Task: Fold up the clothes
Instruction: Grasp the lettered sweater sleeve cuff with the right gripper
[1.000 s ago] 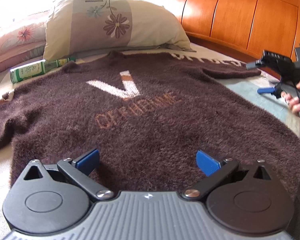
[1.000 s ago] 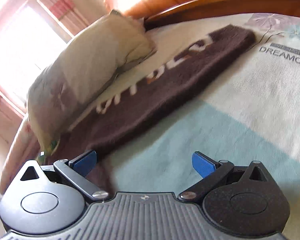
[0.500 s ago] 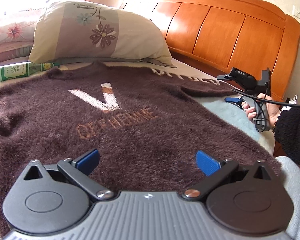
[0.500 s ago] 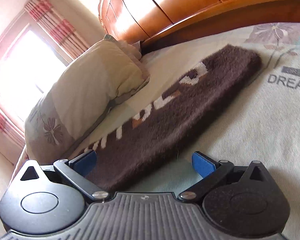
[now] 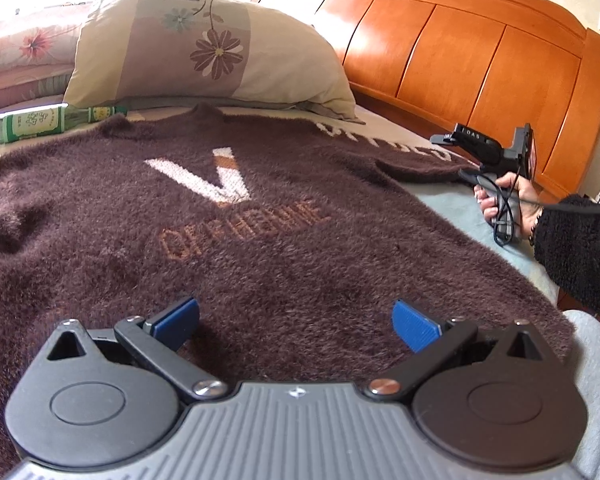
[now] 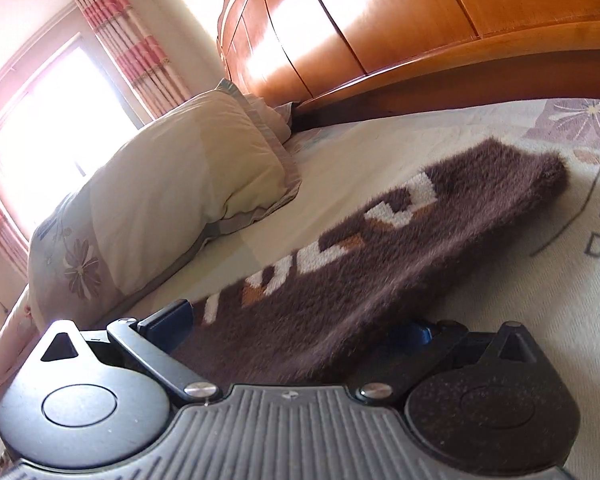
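The left claw (image 5: 295, 314) hangs low over the hem of a brown sweater (image 5: 260, 248), its blue pads wide apart and holding nothing. The sweater lies spread flat, front up, on the bed (image 6: 520, 280). Off to the right a hand (image 5: 508, 200) holds the right claw (image 6: 296, 324), also spread wide, with the sweater's sleeve (image 6: 380, 248) lying between its pads, the right pad tucked under the sleeve's edge. Beyond the collar rest a green bottle (image 5: 44, 122) and a flowered pillow (image 5: 204, 48); behind them stands the wooden headboard (image 5: 460, 52).
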Demonstrator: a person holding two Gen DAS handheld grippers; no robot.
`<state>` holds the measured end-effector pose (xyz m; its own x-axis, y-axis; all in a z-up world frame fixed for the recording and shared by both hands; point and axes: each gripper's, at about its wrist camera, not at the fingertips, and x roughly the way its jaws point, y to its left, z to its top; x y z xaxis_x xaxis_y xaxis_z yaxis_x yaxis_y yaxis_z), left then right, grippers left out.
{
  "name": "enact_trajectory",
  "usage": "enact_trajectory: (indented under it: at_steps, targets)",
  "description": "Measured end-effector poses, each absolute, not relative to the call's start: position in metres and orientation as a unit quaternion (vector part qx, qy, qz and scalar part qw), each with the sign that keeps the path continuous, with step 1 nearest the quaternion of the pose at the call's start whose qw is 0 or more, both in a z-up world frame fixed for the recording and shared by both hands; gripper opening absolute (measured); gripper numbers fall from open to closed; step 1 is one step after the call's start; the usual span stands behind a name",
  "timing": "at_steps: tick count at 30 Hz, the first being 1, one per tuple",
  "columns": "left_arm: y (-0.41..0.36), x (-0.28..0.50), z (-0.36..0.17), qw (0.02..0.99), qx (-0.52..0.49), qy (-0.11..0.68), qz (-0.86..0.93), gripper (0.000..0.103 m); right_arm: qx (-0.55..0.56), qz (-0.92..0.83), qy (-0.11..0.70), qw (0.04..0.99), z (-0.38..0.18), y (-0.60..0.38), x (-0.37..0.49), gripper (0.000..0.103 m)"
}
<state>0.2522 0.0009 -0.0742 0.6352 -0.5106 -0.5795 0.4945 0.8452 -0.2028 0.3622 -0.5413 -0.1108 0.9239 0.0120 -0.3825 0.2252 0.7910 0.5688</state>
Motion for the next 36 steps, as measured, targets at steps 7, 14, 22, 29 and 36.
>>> enact_trajectory:
  at_steps: [7,14,22,29,36]
  targets:
    - [0.0,0.253,-0.079,0.904,-0.007,0.326,-0.276,0.102,0.337,-0.064,0.162,0.925,-0.115,-0.557,0.379,0.103]
    - [0.0,0.254,-0.08,0.904,-0.005,0.327,-0.276,0.102,0.353,-0.083,0.168,0.917,-0.111,-0.565,0.395,0.103]
    - [0.0,0.254,-0.08,0.904,-0.003,0.327,-0.276,0.102,0.458,-0.056,0.091,0.883,-0.12,-0.587,0.371,0.103]
    - [0.0,0.254,-0.08,0.904,-0.006,0.327,-0.274,0.102,0.521,-0.043,0.048,0.851,-0.125,-0.591,0.345,0.103]
    - [0.0,0.254,-0.081,0.905,-0.003,0.326,-0.273,0.102,0.48,-0.078,0.112,0.867,-0.112,-0.562,0.372,0.103]
